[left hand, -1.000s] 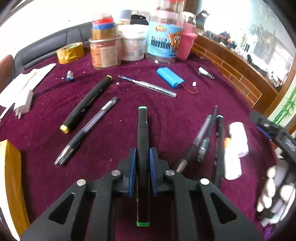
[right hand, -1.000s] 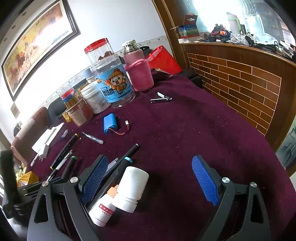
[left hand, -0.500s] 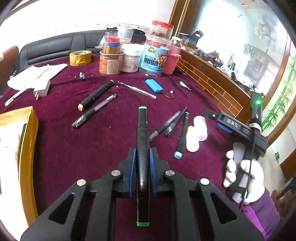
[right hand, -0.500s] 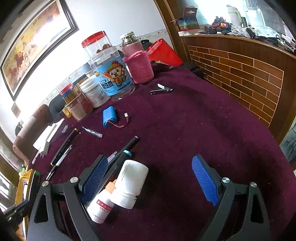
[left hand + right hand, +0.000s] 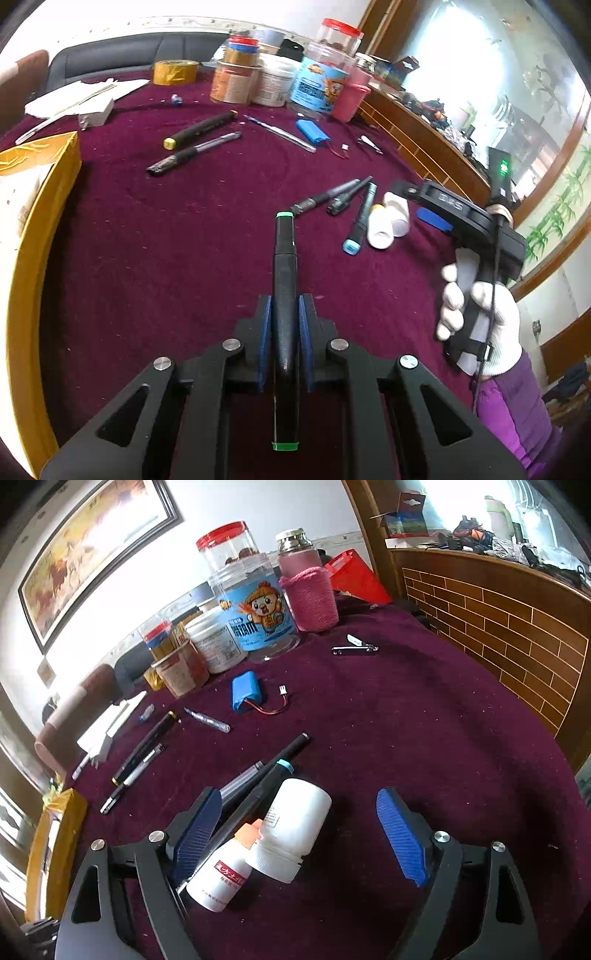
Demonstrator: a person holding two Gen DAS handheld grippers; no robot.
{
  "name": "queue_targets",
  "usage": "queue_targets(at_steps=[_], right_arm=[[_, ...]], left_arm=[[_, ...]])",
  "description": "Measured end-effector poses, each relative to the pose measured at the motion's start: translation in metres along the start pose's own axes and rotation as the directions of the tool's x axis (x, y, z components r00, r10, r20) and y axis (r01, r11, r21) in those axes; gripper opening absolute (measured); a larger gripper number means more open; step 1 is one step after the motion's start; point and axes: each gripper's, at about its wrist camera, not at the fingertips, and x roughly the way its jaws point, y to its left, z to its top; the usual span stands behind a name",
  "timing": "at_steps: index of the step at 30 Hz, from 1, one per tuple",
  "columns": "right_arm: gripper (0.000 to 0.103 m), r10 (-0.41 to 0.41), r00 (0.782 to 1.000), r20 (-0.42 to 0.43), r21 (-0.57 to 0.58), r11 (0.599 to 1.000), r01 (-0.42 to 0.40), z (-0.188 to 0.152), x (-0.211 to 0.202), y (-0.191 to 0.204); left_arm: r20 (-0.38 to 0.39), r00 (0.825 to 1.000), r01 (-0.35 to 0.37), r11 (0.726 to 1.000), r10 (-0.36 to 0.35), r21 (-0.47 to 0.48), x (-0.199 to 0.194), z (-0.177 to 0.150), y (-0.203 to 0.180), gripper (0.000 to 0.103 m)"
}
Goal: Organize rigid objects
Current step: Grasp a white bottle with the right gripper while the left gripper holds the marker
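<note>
My left gripper [image 5: 284,306] is shut on a black marker with green ends [image 5: 284,254], held above the purple tablecloth. My right gripper [image 5: 297,827] stands over two lying bottles, a larger white bottle [image 5: 295,827] and a small white bottle with an orange cap [image 5: 221,878]. Its jaws are closing with both bottles between them, and the blue pads [image 5: 400,834] are not pressing on them. A blue-capped marker [image 5: 258,794] and two more pens lie by the left pad. In the left wrist view a white-gloved hand [image 5: 480,306] holds the right gripper [image 5: 436,210].
A gold box [image 5: 40,221] stands at the left edge. Jars and a pink cup [image 5: 310,594] crowd the back. A blue battery pack [image 5: 245,696], a nail clipper [image 5: 354,650], a yellow-ended marker [image 5: 199,129] and other pens lie scattered. A brick-patterned ledge [image 5: 498,627] borders the right.
My left gripper has pulled back and risen with the marker, so the gold box and the right gripper have come into view. The right jaws have narrowed slightly around the bottles.
</note>
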Motion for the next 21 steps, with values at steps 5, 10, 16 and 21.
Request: queue_targets(at_steps=[5, 10, 16, 21], right_arm=[[0.047, 0.026, 0.997, -0.078, 0.067, 0.998, -0.021, -0.001, 0.016, -0.013], [0.042, 0.001, 0.997, -0.072, 0.067, 0.998, 0.003, -0.002, 0.016, -0.013], [0.039, -0.155, 0.982, -0.106, -0.06, 0.987, 0.15, 0.0, 0.025, 0.011], [0.035, -0.213, 0.969, -0.124, -0.106, 0.974, 0.201, 0.001, 0.028, 0.019]], left_arm=[[0.004, 1.0, 0.014, 0.998, -0.014, 0.057, -0.003, -0.007, -0.018, 0.012], [0.004, 0.999, 0.039, 0.996, -0.039, 0.08, -0.009, -0.014, -0.026, 0.012], [0.025, 0.998, 0.062, 0.996, -0.064, 0.069, -0.025, -0.019, -0.024, 0.012], [0.05, 0.995, 0.083, 0.995, -0.086, 0.061, -0.04, -0.024, -0.019, 0.012]])
